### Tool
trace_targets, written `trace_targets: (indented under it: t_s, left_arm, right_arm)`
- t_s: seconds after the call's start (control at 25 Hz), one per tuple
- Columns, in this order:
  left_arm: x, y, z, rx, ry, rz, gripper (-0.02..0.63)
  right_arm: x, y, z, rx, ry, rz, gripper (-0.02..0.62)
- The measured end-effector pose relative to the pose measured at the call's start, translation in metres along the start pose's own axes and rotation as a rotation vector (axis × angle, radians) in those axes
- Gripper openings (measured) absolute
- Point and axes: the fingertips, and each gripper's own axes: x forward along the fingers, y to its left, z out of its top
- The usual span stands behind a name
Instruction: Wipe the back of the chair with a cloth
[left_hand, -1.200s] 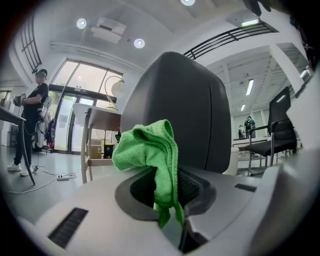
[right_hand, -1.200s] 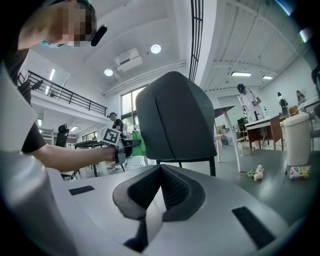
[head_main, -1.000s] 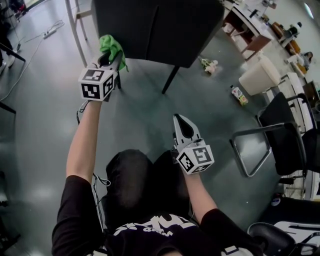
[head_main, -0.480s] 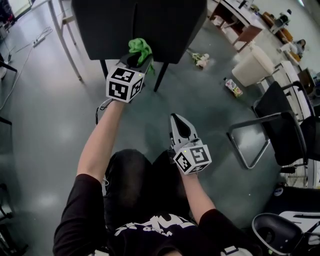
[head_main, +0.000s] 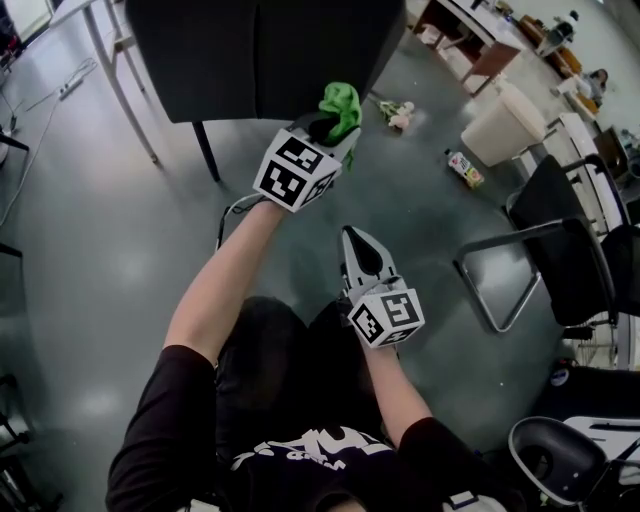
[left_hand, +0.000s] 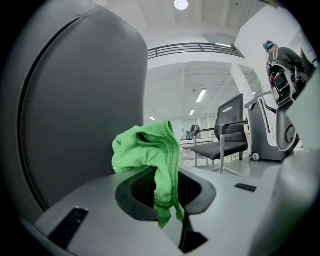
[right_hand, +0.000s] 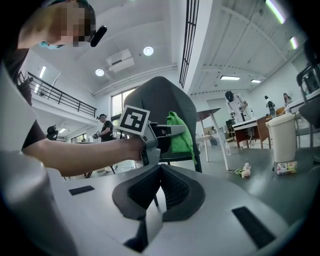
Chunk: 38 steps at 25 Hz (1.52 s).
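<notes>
The chair's dark back (head_main: 260, 60) fills the top of the head view and stands as a grey panel (left_hand: 75, 100) at the left of the left gripper view. My left gripper (head_main: 335, 128) is shut on a bright green cloth (head_main: 341, 102), held at the right lower edge of the chair back. The cloth (left_hand: 147, 150) bunches over the jaws and hangs down between them. My right gripper (head_main: 358, 240) is held low over the person's lap, shut with nothing in it. In the right gripper view, the cloth (right_hand: 179, 132) shows in front of the chair (right_hand: 165, 95).
A chair leg (head_main: 208, 150) and metal table legs (head_main: 120, 80) stand at the left. On the floor to the right are a small toy (head_main: 395, 115), a bottle (head_main: 465, 168), a white bin (head_main: 510, 125) and a black metal-framed chair (head_main: 560, 270). Desks (head_main: 480, 50) are at the far right.
My left gripper has carried the green cloth rightward along the lower part of the chair back, from its left side to its right side. The right gripper has stayed put.
</notes>
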Motion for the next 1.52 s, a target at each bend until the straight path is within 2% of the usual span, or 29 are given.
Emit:
trace_targets:
  t_s: [0.12, 0.28, 0.56, 0.92, 1.12, 1.28, 1.52]
  left_arm:
    - [-0.004, -0.009, -0.003, 0.007, -0.012, -0.02, 0.064]
    - [-0.032, 0.009, -0.015, 0.007, -0.026, 0.039, 0.064]
    - [-0.108, 0.082, -0.052, -0.005, 0.007, 0.247, 0.064]
    - [-0.226, 0.176, -0.114, -0.052, 0.098, 0.543, 0.064]
    - [-0.268, 0.217, -0.139, -0.052, 0.135, 0.665, 0.064]
    - [-0.27, 0.229, -0.145, -0.061, 0.134, 0.695, 0.064]
    - [-0.228, 0.224, -0.147, -0.059, 0.135, 0.646, 0.064]
  right_arm:
    - [0.003, -0.001, -0.002, 0.005, 0.002, 0.006, -0.003]
    - [0.005, -0.002, -0.004, 0.006, 0.006, 0.019, -0.003]
    - [0.013, 0.002, -0.009, 0.007, 0.015, 0.039, -0.003]
    - [0.018, 0.004, -0.014, 0.008, 0.025, 0.054, -0.003]
    - [0.022, 0.007, -0.015, 0.003, 0.03, 0.061, -0.003]
    - [0.021, 0.007, -0.015, 0.0, 0.036, 0.058, -0.003]
    - [0.016, -0.002, -0.015, -0.005, 0.038, 0.036, -0.003]
